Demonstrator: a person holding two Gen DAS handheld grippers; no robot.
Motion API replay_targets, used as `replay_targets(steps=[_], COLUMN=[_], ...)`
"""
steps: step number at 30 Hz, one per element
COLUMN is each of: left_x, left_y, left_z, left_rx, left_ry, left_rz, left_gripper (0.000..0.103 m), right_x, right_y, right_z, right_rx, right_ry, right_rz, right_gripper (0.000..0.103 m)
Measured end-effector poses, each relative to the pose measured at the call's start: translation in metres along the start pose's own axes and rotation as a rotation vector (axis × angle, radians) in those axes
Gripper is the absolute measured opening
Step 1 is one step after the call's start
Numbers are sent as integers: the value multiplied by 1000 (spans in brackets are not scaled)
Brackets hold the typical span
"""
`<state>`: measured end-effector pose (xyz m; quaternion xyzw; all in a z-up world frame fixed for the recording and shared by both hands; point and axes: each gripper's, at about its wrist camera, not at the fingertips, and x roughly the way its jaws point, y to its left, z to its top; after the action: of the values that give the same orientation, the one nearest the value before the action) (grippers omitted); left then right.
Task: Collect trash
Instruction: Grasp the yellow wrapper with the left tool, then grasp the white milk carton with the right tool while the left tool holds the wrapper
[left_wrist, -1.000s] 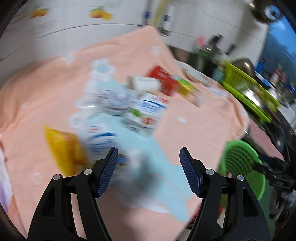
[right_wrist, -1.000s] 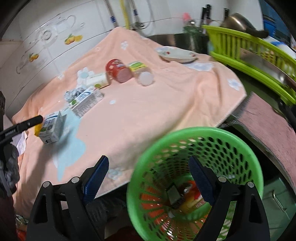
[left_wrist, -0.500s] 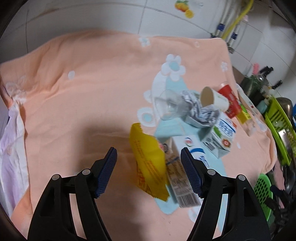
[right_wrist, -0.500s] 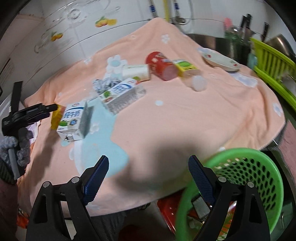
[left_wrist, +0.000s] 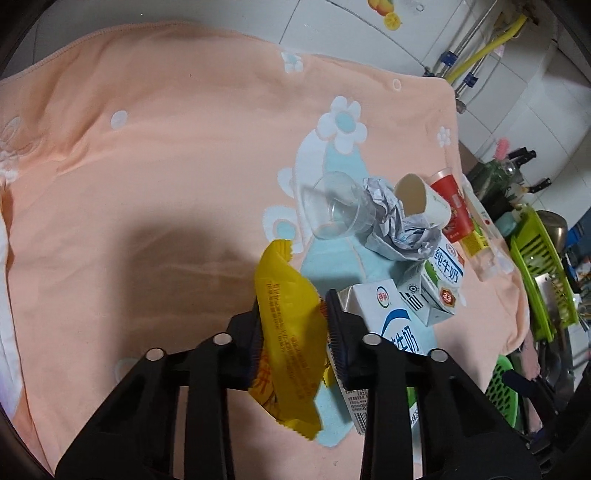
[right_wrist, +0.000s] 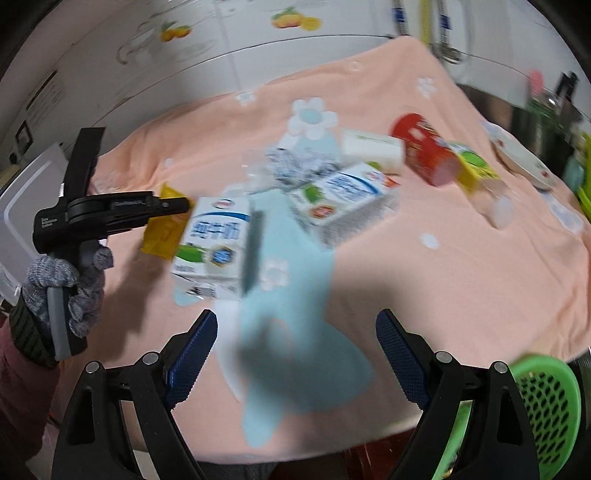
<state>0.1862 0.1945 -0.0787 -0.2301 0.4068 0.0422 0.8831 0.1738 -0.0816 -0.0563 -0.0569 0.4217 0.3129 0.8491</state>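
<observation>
My left gripper is shut on a yellow snack wrapper, seen from the side in the right wrist view. Right beside it lies a white milk carton, also in the right wrist view. Behind it are a second milk carton, crumpled paper, a clear plastic cup, a paper cup and a red can. My right gripper is open and empty above the table's front edge. The green basket is at its lower right.
The trash lies on a peach flowered cloth over the table. A white plate sits at the far right of the cloth. A green dish rack stands beyond the table. White tiled wall is behind.
My left gripper has closed on the yellow wrapper. My right gripper has swung left from over the green basket toward the table, staying open.
</observation>
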Motion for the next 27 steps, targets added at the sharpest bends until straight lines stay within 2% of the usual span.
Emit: replay_targets(steps=[5, 13, 27], left_x=[-10, -31, -50], left_y=[4, 19, 35], left_z=[1, 6, 7], left_rx=[12, 6, 0], left_ry=[-24, -68, -103], left_rz=[-21, -18, 1], left_gripper=[22, 20, 20], right_x=[19, 57, 120], right_y=[24, 51, 78], right_z=[18, 52, 66], right_rx=[-31, -32, -81], right_ry=[9, 45, 124], right_rz=[53, 117, 64], right_gripper=[85, 85, 83])
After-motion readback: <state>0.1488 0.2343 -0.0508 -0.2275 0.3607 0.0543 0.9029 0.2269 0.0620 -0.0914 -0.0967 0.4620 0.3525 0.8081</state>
